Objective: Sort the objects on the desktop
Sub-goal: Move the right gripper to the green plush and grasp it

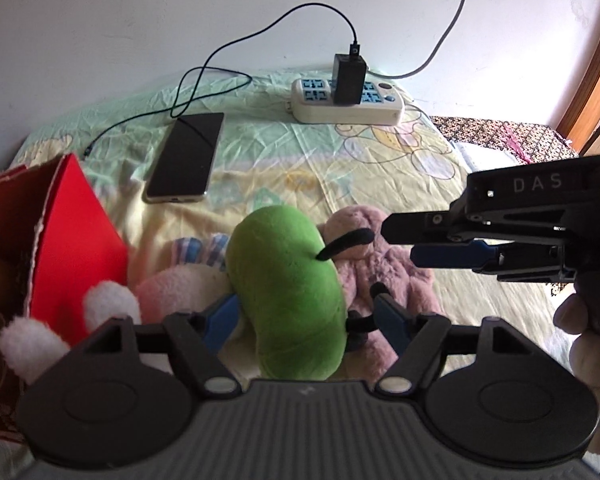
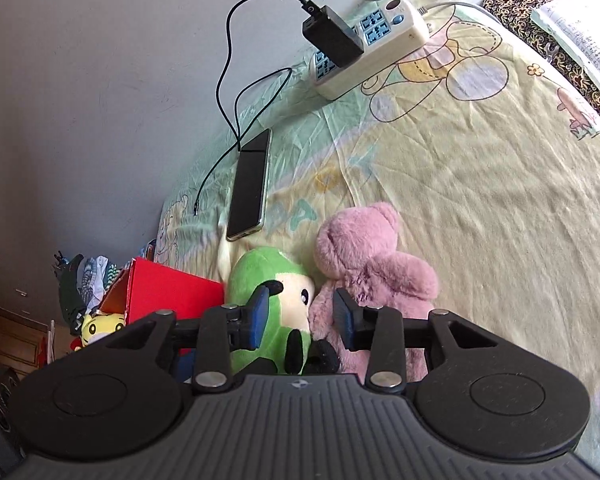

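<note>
Sheet [image 2: 480, 184]: a big yellow and green cloth with cartoon bears on it. It covers the top where everything lies.
Wall [image 1: 140, 20]: plain and white, right behind the sheet.
Red box [image 1: 76, 240]: stands open at the left edge. A yellow toy [image 2: 100, 326] with a smiling face sits inside it.
Pink bear [image 2: 374, 268]: fluffy, lying on the sheet, touching the right side of the green toy.
Green toy [image 1: 288, 292]: a soft plush with a cream face and black eyes. It is between the red box and the pink bear.
White toy [image 1: 100, 312]: pink and white plush bits, low on the left, just beside the red box and the green toy.
Power strip [image 1: 348, 106]: white with blue holes, far back near the wall. A black charger [image 1: 349, 78] is plugged into it.
Phone [image 1: 186, 156]: dark screen up, flat on the sheet, behind the toys.
Cable [image 1: 220, 68]: thin and black, loops from the charger and ends loose beside the phone.
Left gripper [image 1: 304, 318]: its blue pads sit on both sides of the green toy, gripping it.
Right gripper [image 2: 300, 316]: spread wide, holding nothing, with the green toy's face and the pink bear's edge between its pads.
</note>
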### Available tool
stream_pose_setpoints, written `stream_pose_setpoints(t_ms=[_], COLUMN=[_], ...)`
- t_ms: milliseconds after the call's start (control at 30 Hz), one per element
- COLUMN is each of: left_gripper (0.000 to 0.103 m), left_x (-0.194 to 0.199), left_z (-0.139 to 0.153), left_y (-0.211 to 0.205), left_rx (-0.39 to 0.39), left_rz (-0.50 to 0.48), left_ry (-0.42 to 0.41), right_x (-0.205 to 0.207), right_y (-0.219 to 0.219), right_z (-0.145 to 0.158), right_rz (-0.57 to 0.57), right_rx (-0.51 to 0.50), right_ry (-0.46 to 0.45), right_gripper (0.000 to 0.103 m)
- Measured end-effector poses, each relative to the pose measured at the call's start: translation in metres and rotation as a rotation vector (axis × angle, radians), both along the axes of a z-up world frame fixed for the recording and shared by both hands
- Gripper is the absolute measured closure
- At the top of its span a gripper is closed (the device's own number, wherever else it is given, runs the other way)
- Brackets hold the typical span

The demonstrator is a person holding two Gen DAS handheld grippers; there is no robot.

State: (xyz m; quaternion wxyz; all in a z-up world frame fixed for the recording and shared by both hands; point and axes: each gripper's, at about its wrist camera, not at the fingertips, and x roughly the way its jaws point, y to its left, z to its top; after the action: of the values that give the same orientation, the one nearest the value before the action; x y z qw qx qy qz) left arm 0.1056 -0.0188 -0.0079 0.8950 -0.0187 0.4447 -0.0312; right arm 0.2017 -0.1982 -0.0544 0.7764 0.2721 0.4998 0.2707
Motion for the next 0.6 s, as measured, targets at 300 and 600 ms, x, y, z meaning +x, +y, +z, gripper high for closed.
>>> stream_pose_setpoints(t_ms=[300,600], left_gripper=[0.042,0.045], left_x=[0.023,0.029], left_z=[-0.028,-0.034], left_y=[0.013,0.015], left_rx=[-0.039,-0.041], left_rz=[0.024,0.036], left_ry=[0.101,0.106], right_x=[0.017,0.029], right_y=[0.030,0.059], right_z=[-0.017,-0.034], right_rz=[0.095,0.170], right_rx=[0.026,0.035], right_ry=[0.035,0.027], right_gripper=[0.064,0.062])
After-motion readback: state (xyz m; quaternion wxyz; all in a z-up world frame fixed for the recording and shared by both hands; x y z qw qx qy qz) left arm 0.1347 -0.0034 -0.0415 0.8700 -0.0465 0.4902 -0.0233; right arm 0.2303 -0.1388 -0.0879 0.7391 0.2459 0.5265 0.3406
